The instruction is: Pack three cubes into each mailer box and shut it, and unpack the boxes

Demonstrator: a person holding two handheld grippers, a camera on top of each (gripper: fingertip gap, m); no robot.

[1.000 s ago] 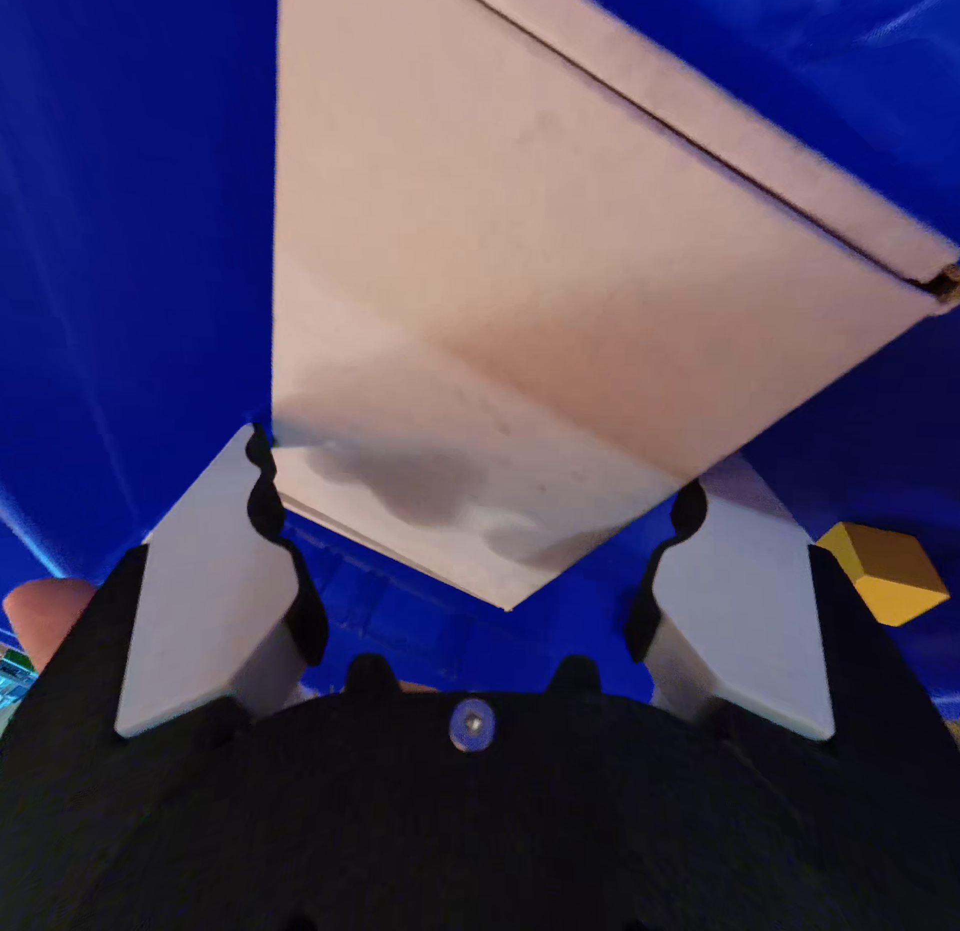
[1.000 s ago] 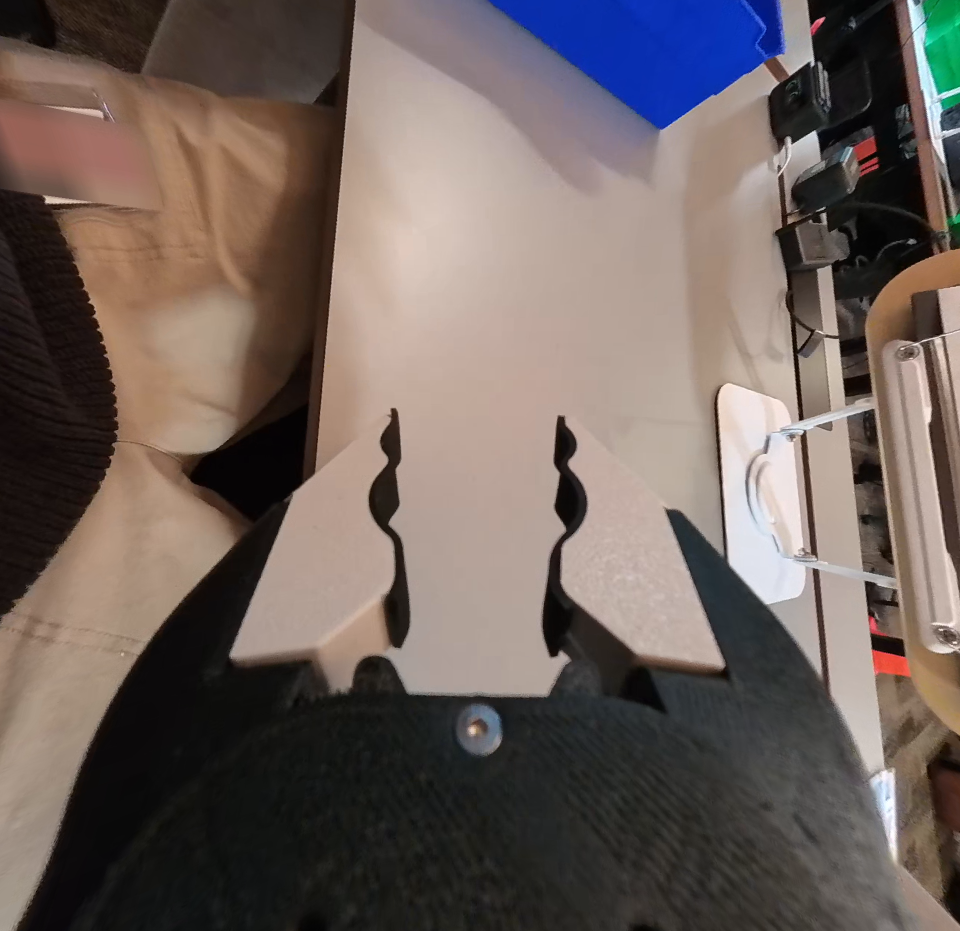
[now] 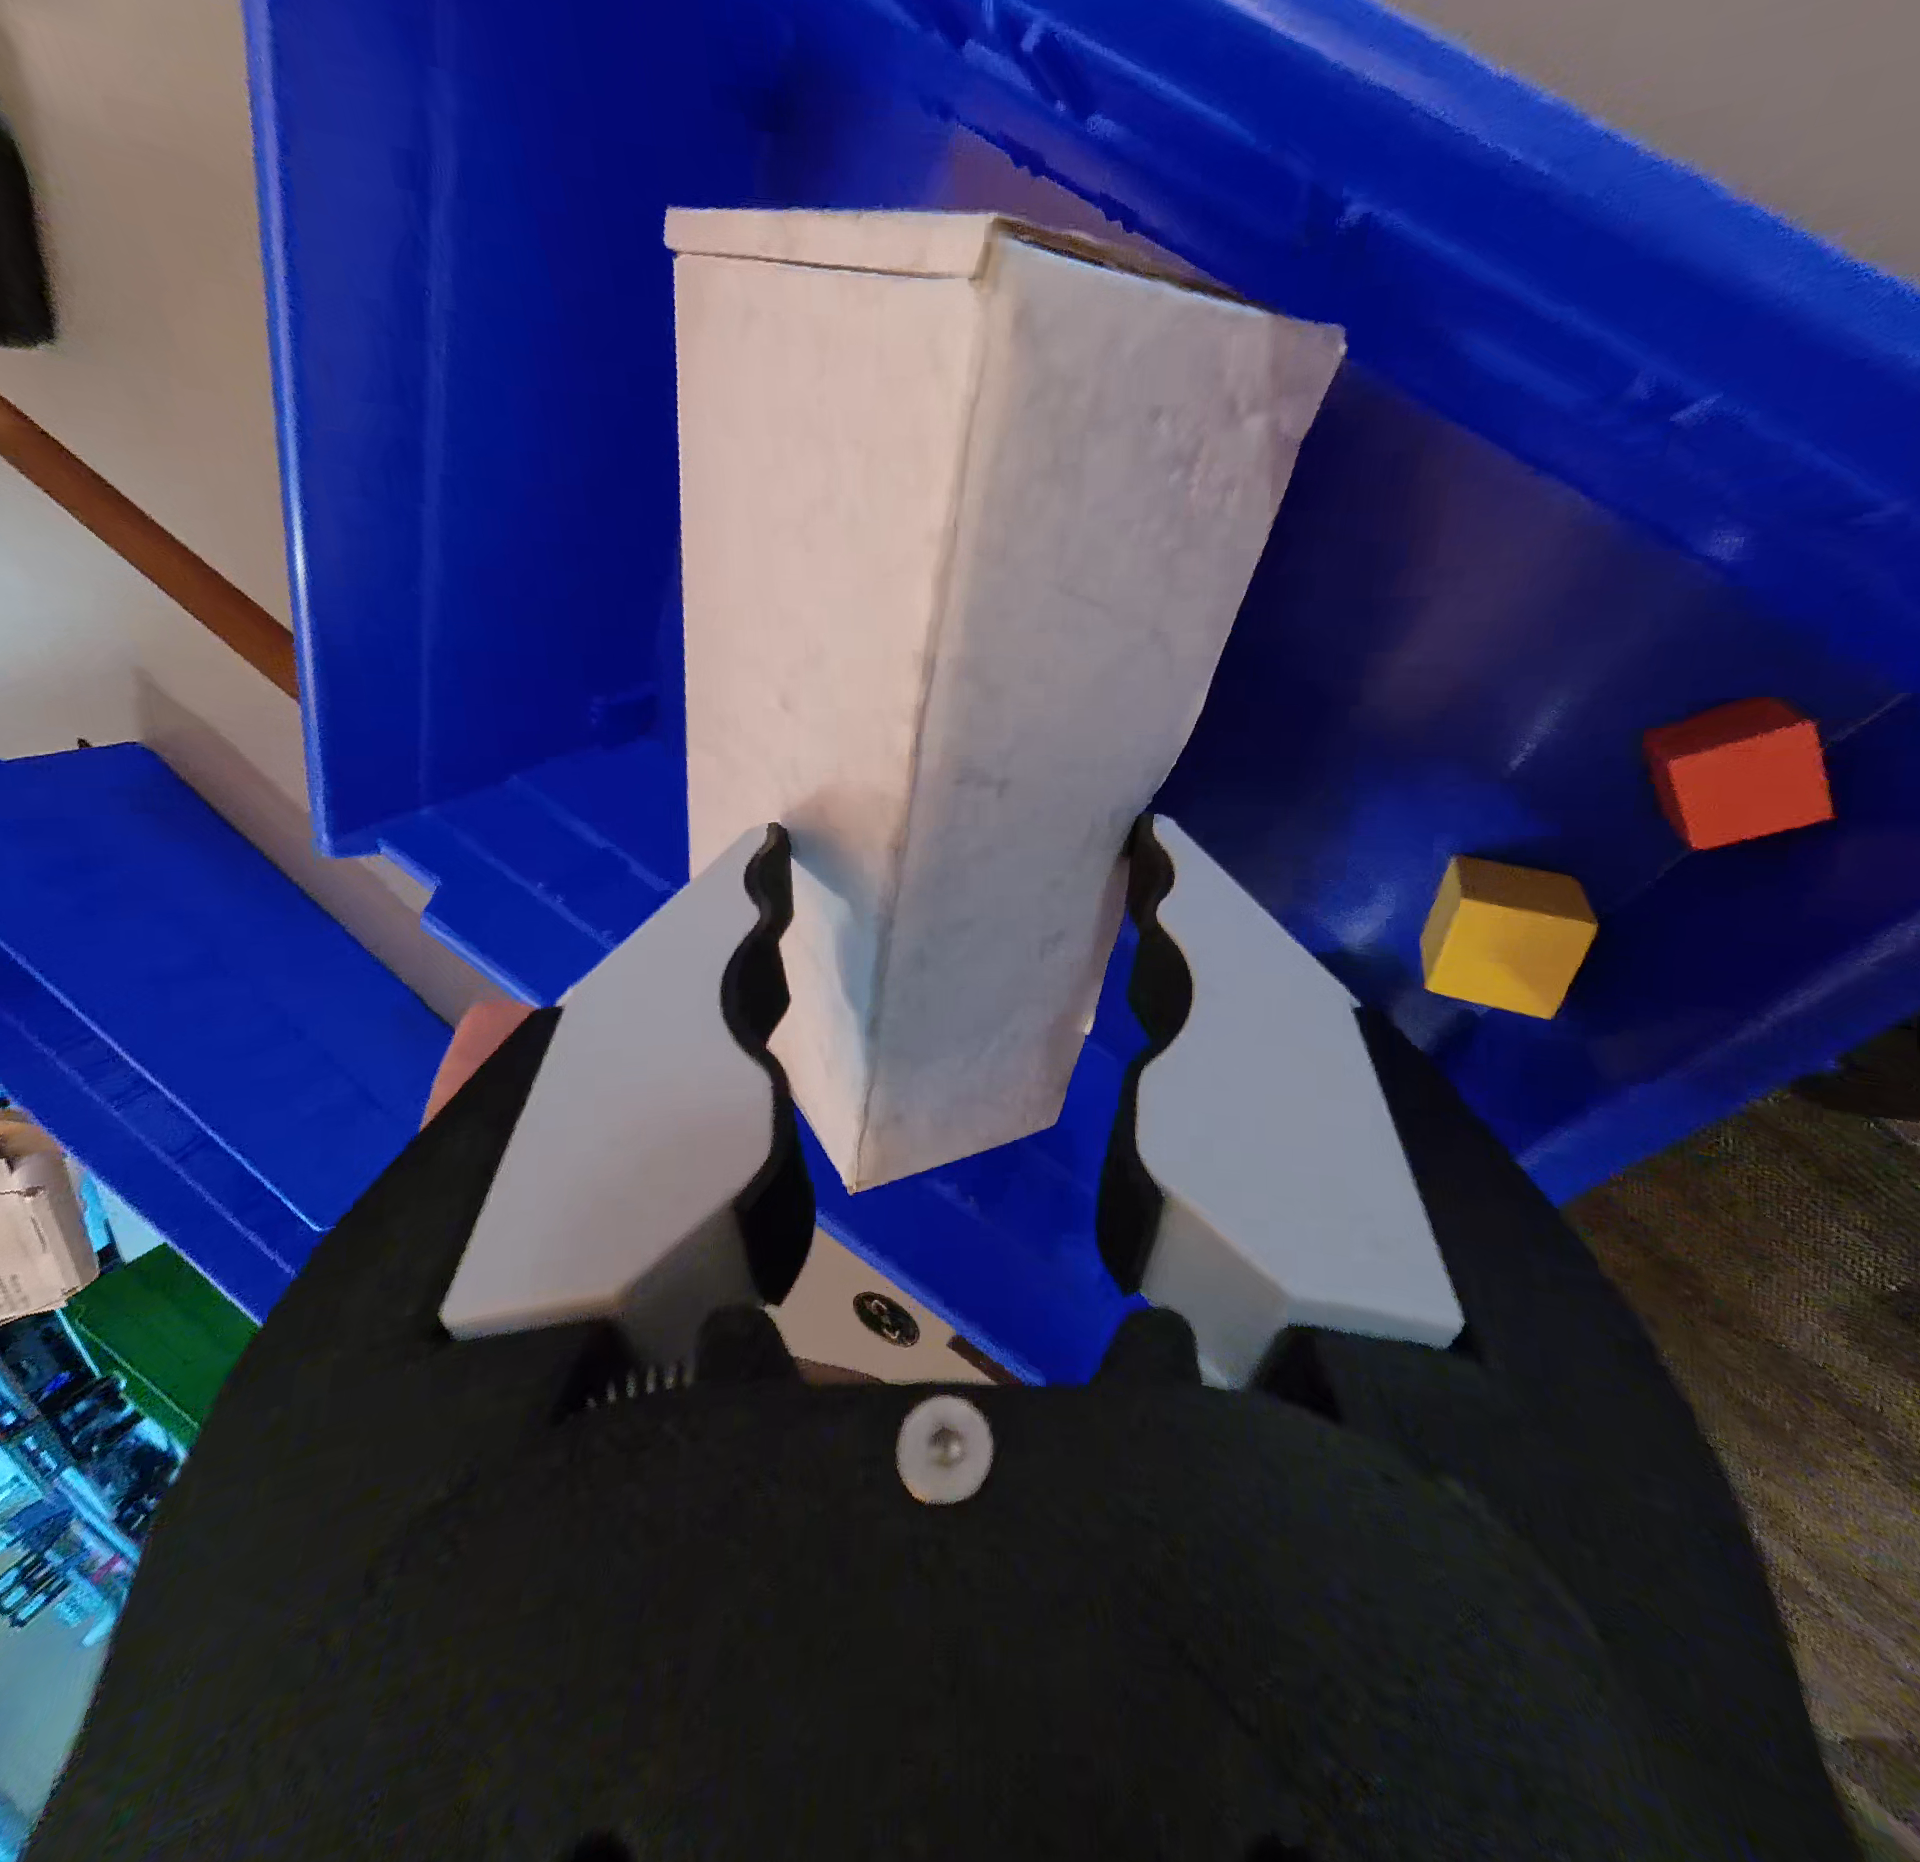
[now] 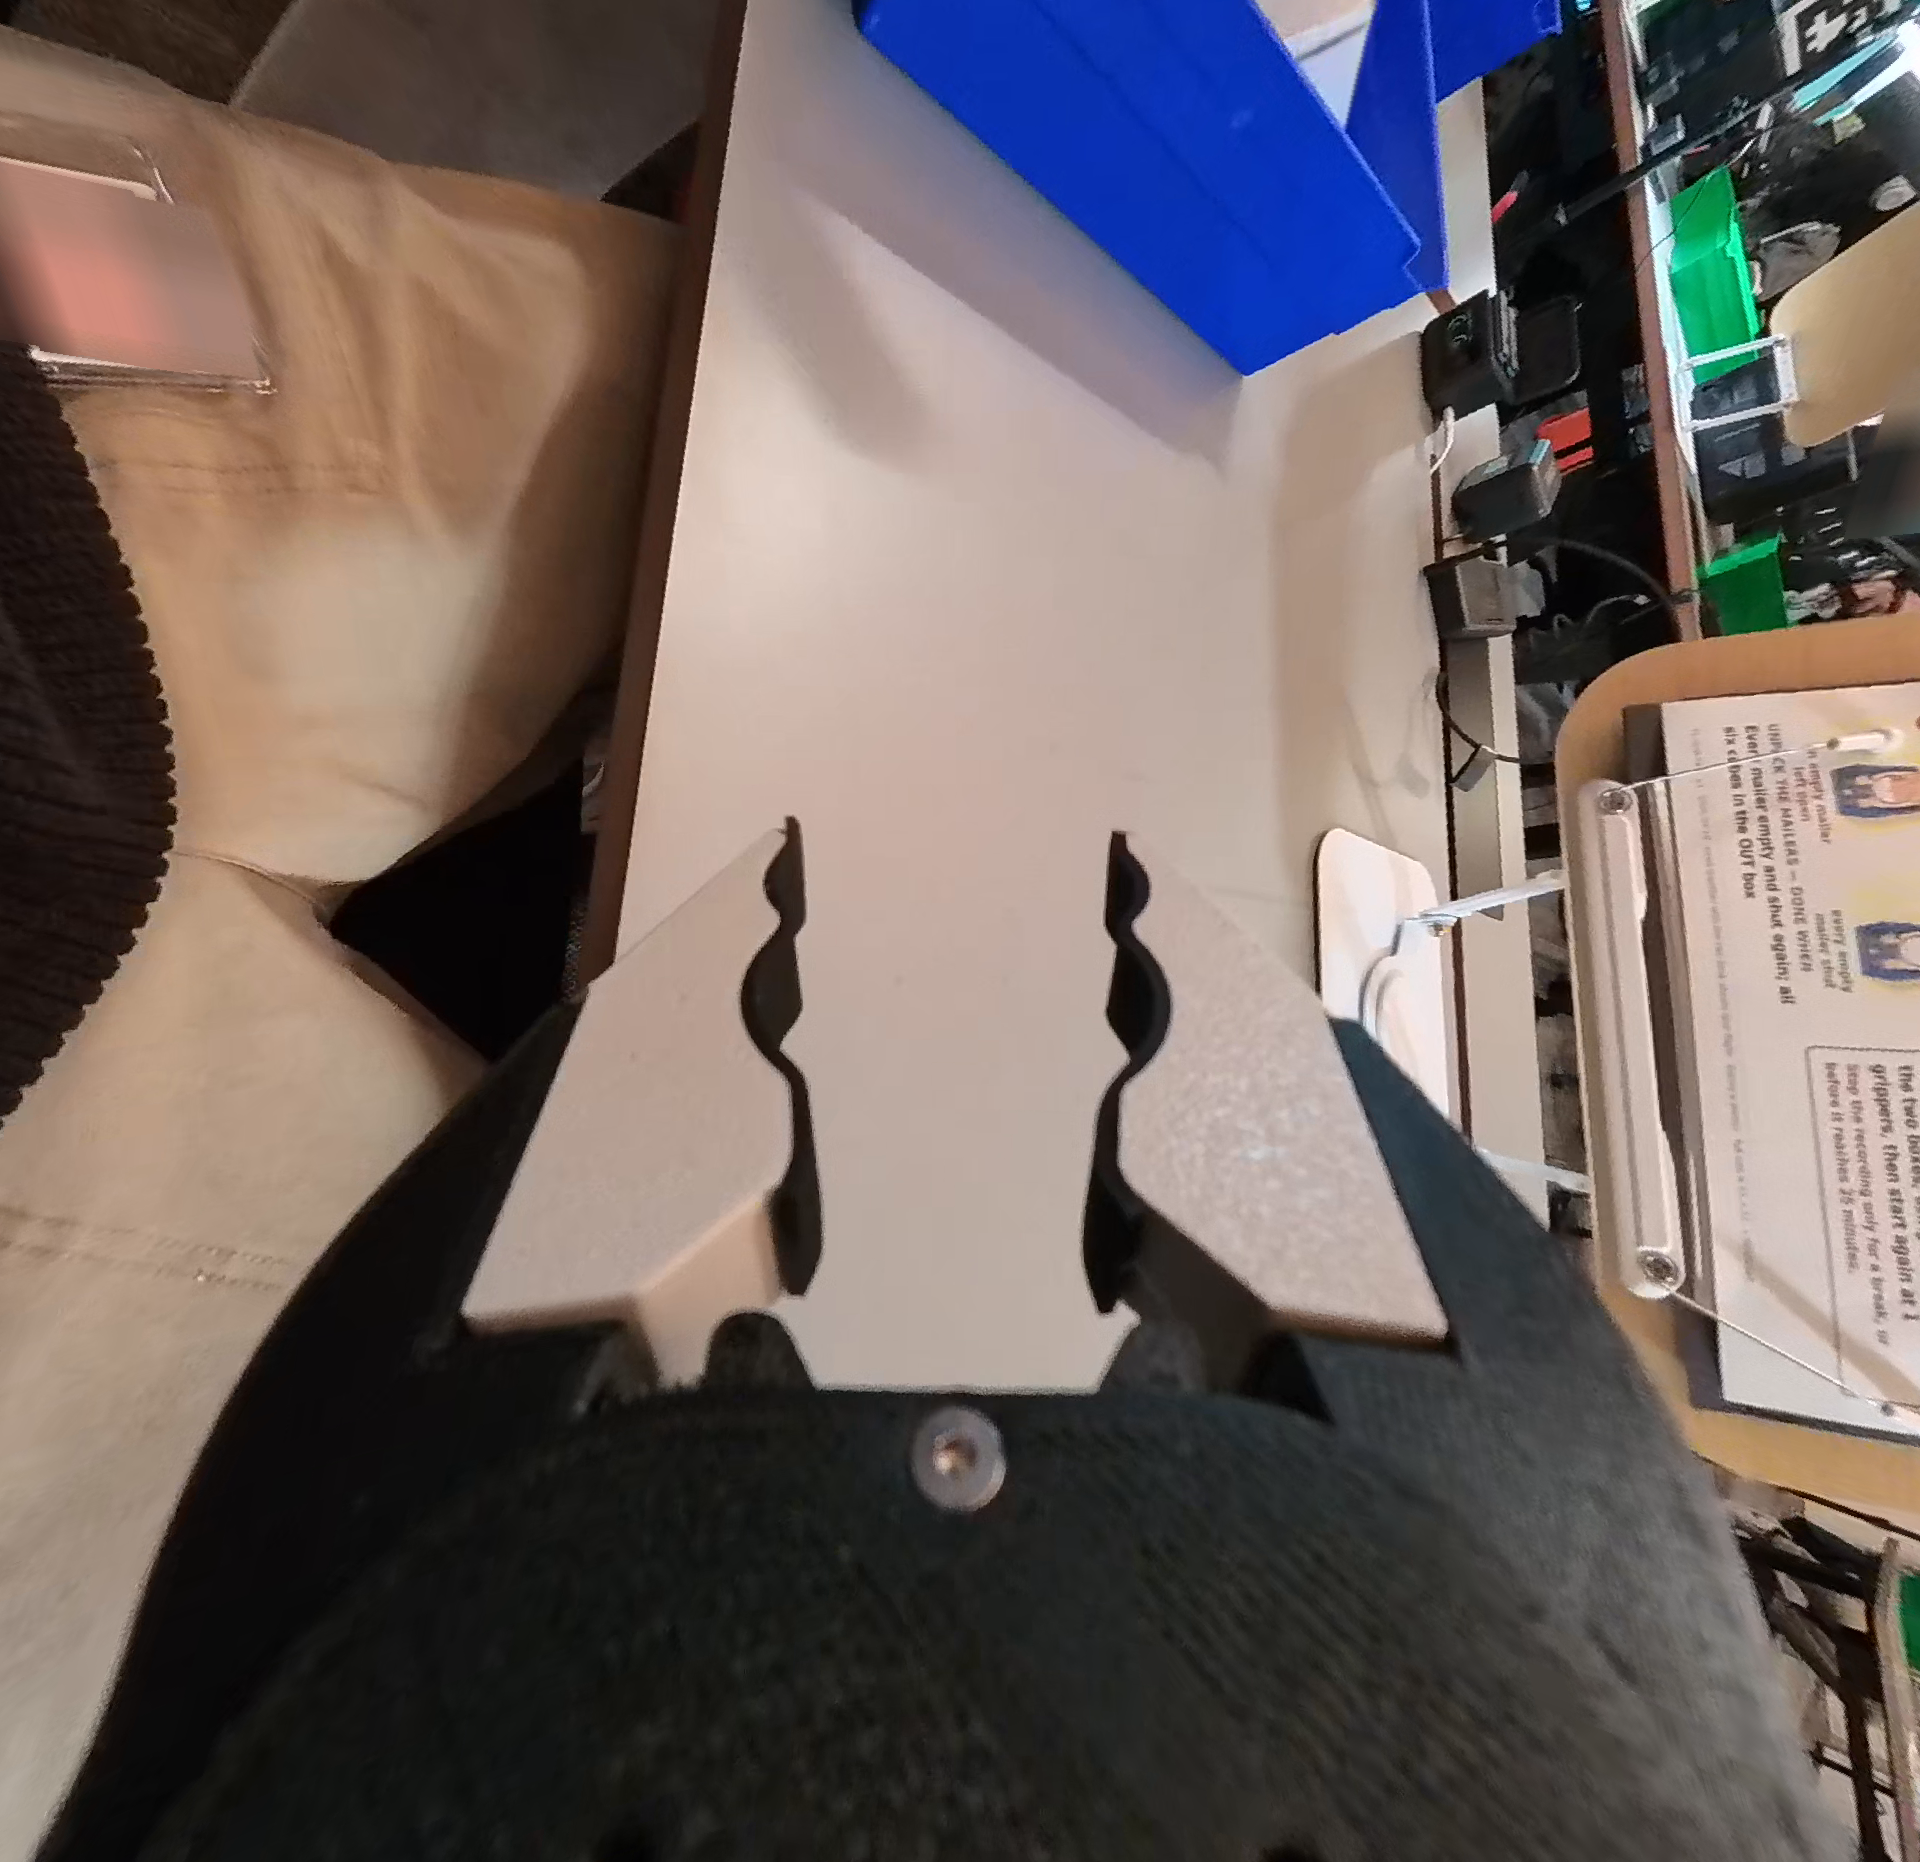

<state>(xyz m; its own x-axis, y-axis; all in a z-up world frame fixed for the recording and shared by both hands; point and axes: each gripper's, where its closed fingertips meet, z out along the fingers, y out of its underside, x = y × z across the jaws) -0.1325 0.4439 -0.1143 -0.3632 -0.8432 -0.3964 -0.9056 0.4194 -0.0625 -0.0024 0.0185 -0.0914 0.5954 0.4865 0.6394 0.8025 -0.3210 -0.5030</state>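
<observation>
I see blue bin tilted in left view | white mailer box, shut, clamped in my left claw over bin | right claw spread, empty, above counter | red cube, yellow cube in bin.

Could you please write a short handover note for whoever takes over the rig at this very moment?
Left hand-held gripper: shut on the closed white mailer box, held over the blue bin.
Right hand-held gripper: open, holding nothing, above the bare table.
A yellow cube and a red cube lie loose in the bin.
The box's contents cannot be seen. Left: set it down, open it, then pack or unpack as needed.
</observation>
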